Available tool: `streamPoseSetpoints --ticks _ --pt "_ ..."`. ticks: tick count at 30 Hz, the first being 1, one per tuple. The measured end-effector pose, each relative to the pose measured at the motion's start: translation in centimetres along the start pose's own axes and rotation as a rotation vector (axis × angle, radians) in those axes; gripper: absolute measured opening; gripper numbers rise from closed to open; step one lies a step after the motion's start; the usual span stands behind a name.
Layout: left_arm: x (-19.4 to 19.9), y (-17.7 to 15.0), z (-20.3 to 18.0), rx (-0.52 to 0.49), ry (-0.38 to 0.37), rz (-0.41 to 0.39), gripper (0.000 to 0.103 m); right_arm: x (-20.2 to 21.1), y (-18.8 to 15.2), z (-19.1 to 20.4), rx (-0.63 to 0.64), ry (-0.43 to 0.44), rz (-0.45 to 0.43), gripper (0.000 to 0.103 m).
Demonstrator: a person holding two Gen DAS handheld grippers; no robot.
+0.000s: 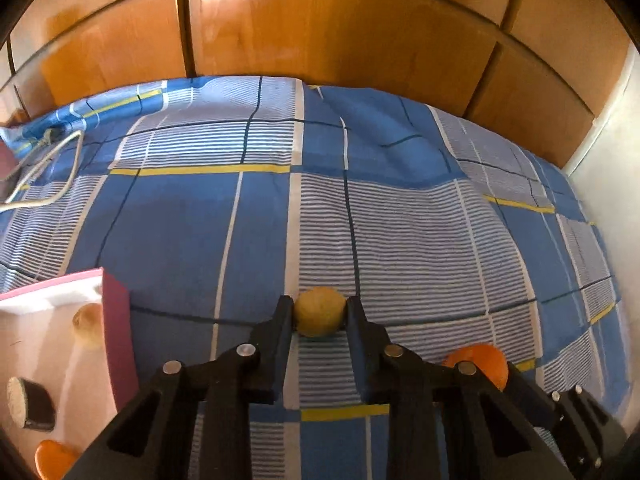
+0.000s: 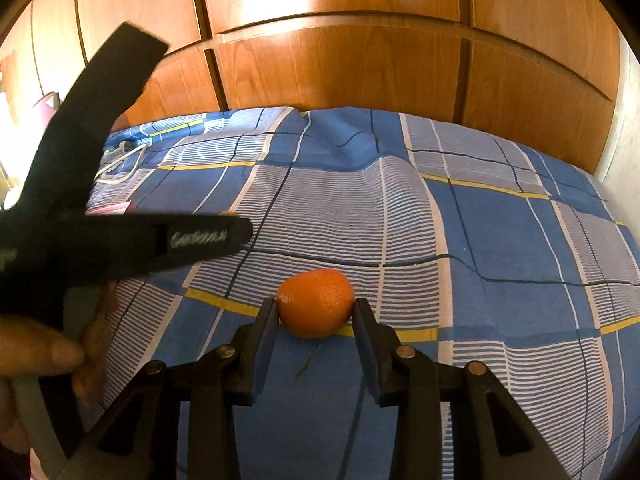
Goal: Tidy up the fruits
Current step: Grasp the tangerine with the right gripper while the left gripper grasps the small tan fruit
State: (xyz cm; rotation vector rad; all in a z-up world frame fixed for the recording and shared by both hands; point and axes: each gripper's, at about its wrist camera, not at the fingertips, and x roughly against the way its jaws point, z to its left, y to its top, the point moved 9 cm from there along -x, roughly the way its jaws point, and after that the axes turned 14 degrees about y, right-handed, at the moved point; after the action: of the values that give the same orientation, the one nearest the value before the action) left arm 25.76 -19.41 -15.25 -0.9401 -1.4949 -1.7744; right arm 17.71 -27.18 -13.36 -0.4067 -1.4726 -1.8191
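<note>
While the blue checked bedsheet (image 1: 180, 216) stretches wide and bare ahead of both tools, we see it end at a wooden wardrobe (image 1: 340, 40) along the far side and at a white wall (image 1: 612, 152) on the right, so the free room lies mostly in the middle. Near the far left edge a white cable (image 1: 52, 168) loops over the cloth. At our left a pink-walled box (image 1: 116, 320) stands on the bed, its white inside holding a pale round fruit (image 1: 87, 325), a dark cut piece (image 1: 30, 404) and an orange fruit (image 1: 54, 460) at the lower rim.

Our left gripper (image 1: 319, 312) has its jaws drawn narrow around a small yellow fruit (image 1: 319, 311) that rests on the sheet; both fingers meet its sides, so it is gripped. No earlier view lets us say more of that.

Our right gripper (image 2: 316, 308) stands at about half its spread with a mandarin (image 2: 316, 303) between the fingers; both fingers touch the peel, and it sits on the sheet. That same mandarin shows just right of the left tool in the left wrist view.

In the right wrist view the left tool's black body and a hand (image 2: 40, 354) on its grey handle crowd the left side.
</note>
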Motion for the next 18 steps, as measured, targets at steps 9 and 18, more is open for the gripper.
streamPoseSetpoints --ticks 9,18 --pt "1.9 -0.9 0.5 -0.003 0.001 -0.023 0.026 -0.5 -0.6 0.2 -0.015 0.013 0.032 0.039" --pt "5.5 -2.3 1.5 0.015 -0.006 -0.068 0.026 -0.4 -0.6 0.3 -0.023 0.021 0.027 0.038"
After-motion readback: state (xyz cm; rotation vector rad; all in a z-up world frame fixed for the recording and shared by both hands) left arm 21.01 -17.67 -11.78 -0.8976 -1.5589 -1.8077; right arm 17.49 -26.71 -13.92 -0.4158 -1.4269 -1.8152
